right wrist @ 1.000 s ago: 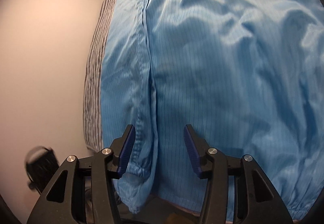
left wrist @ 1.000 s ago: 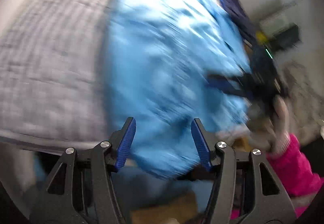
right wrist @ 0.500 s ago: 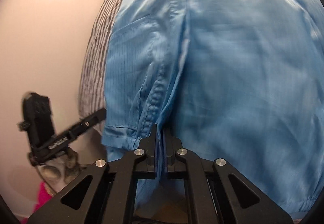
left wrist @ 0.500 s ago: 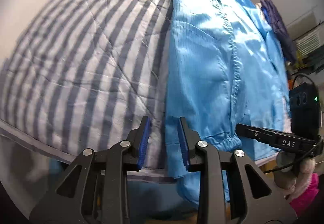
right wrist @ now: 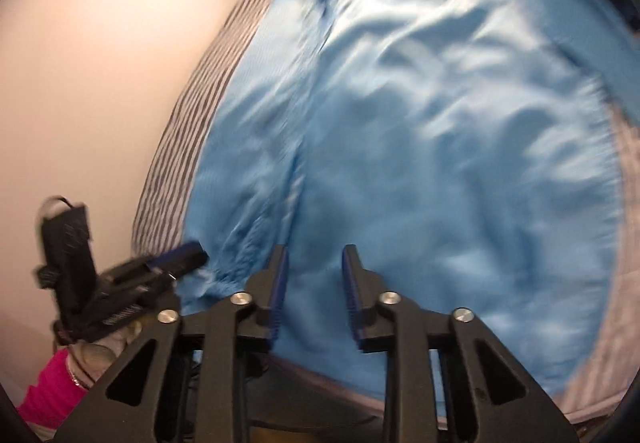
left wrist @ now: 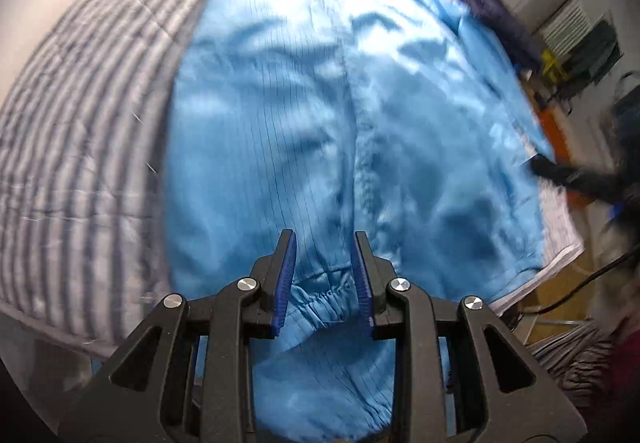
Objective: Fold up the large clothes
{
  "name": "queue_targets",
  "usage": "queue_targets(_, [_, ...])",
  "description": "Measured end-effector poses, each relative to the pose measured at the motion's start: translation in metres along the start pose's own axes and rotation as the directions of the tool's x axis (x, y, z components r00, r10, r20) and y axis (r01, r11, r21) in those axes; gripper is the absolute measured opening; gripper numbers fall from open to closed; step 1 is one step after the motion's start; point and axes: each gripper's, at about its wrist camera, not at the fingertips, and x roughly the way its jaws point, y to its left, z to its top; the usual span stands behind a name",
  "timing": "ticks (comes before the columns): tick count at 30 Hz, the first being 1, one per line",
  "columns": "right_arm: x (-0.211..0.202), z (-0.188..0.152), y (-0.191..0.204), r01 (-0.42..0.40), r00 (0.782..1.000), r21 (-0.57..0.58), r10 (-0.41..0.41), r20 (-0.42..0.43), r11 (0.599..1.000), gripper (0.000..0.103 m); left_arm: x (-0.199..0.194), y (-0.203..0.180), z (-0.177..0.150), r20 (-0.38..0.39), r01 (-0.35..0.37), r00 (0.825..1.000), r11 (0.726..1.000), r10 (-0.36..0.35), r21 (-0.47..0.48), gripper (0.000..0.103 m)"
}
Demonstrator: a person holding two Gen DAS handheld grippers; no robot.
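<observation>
A large light-blue garment [left wrist: 320, 115] lies spread on a grey-striped bed [left wrist: 80, 131]; it also fills the right wrist view [right wrist: 420, 131]. My left gripper [left wrist: 323, 275] is open over the elastic cuff [left wrist: 324, 295] at the near edge, fabric between the jaws, not clamped. My right gripper [right wrist: 314, 283] is open above the garment's near hem, holding nothing. The left gripper shows in the right wrist view [right wrist: 172, 263], at the cuff. The right gripper shows blurred in the left wrist view [left wrist: 576, 175] at the garment's right edge.
A dark navy garment [left wrist: 488, 7] lies at the bed's far right. A plain wall [right wrist: 100, 63] runs along the bed's left side. Room clutter and an orange surface [left wrist: 556, 127] sit beyond the right edge. The bed's near edge [right wrist: 320, 375] is just below my grippers.
My right gripper was shut on the fabric half a second ago and is now open and pulled back. My left gripper has moved right, from the garment's edge to over the cuff.
</observation>
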Motion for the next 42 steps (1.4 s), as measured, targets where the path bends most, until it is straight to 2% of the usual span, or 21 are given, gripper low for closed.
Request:
queue_targets(5, [-0.054,0.008,-0.054,0.067,0.996,0.035,-0.069,0.053,0.997,0.028,0.014,-0.01,-0.003,-0.015,-0.054,0.998,0.997,0.055,0.053,0.028])
queue_targets(8, [-0.079,0.009,-0.082,0.095,0.993,0.06,-0.099,0.068,0.994,0.029,0.007,-0.017,0.002,-0.017,-0.033,0.999,0.998,0.034,0.044,0.028])
queue_targets(9, [-0.086,0.009,-0.093,0.102,0.992,0.074,-0.108,0.071,0.992,0.032,0.0,-0.021,0.004,-0.002,-0.016,1.0,0.999,0.016,0.04,0.028])
queue_targets(11, [-0.107,0.007,-0.124,0.133,0.984,0.121,-0.145,0.1,0.984,0.046,-0.015,-0.029,0.008,0.022,0.014,1.0,0.999,-0.015,0.048,0.028])
queue_targets(12, [-0.115,0.008,-0.137,0.152,0.979,0.138,-0.168,0.114,0.979,0.046,-0.022,-0.033,0.011,0.031,0.028,0.999,0.998,-0.03,0.053,0.028])
queue_targets(15, [-0.139,0.002,-0.181,0.217,0.959,0.205,-0.247,0.137,0.954,0.047,-0.042,-0.052,0.022,0.063,0.062,0.996,0.995,-0.067,0.084,0.028])
queue_targets(18, [-0.156,-0.006,-0.231,0.282,0.931,0.302,-0.335,0.141,0.91,0.048,-0.054,-0.071,0.034,0.086,0.078,0.992,0.991,-0.088,0.107,0.03])
queue_targets(21, [-0.169,-0.011,-0.276,0.289,0.913,0.405,-0.377,0.157,0.867,0.049,-0.062,-0.085,0.043,0.106,0.093,0.989,0.988,-0.106,0.124,0.035])
queue_targets(23, [-0.171,-0.012,-0.303,0.292,0.902,0.455,-0.4,0.16,0.841,0.049,-0.063,-0.092,0.047,0.109,0.098,0.988,0.986,-0.113,0.135,0.035])
queue_targets(25, [-0.169,-0.011,-0.32,0.275,0.907,0.485,-0.391,0.155,0.83,0.049,-0.062,-0.096,0.049,0.108,0.096,0.988,0.985,-0.112,0.141,0.035])
queue_targets(29, [-0.152,-0.006,-0.339,0.203,0.935,0.518,-0.322,0.15,0.831,0.049,-0.057,-0.098,0.053,0.102,0.099,0.988,0.988,-0.112,0.121,0.035])
queue_targets(33, [-0.136,-0.002,-0.341,0.202,0.944,0.511,-0.305,0.125,0.836,0.049,-0.053,-0.092,0.055,0.097,0.104,0.989,0.991,-0.112,0.084,0.035])
queue_targets(34, [-0.131,-0.001,-0.339,0.208,0.946,0.5,-0.302,0.116,0.841,0.038,-0.053,-0.09,0.055,0.097,0.104,0.989,0.991,-0.111,0.079,0.035])
queue_targets(35, [-0.126,0.0,-0.335,0.221,0.947,0.478,-0.305,0.105,0.85,0.01,-0.053,-0.089,0.055,0.097,0.103,0.989,0.992,-0.11,0.075,0.035])
queue_targets(36, [-0.125,0.001,-0.332,0.235,0.946,0.46,-0.31,0.093,0.856,0.004,-0.053,-0.087,0.055,0.099,0.103,0.989,0.992,-0.109,0.072,0.035])
queue_targets(40, [-0.131,0.004,-0.309,0.312,0.921,0.377,-0.375,0.104,0.872,0.003,-0.052,-0.081,0.055,0.101,0.108,0.989,0.993,-0.113,0.053,0.035])
queue_targets(42, [-0.14,0.005,-0.293,0.355,0.9,0.341,-0.417,0.129,0.871,0.003,-0.05,-0.078,0.055,0.099,0.111,0.988,0.993,-0.115,0.043,0.036])
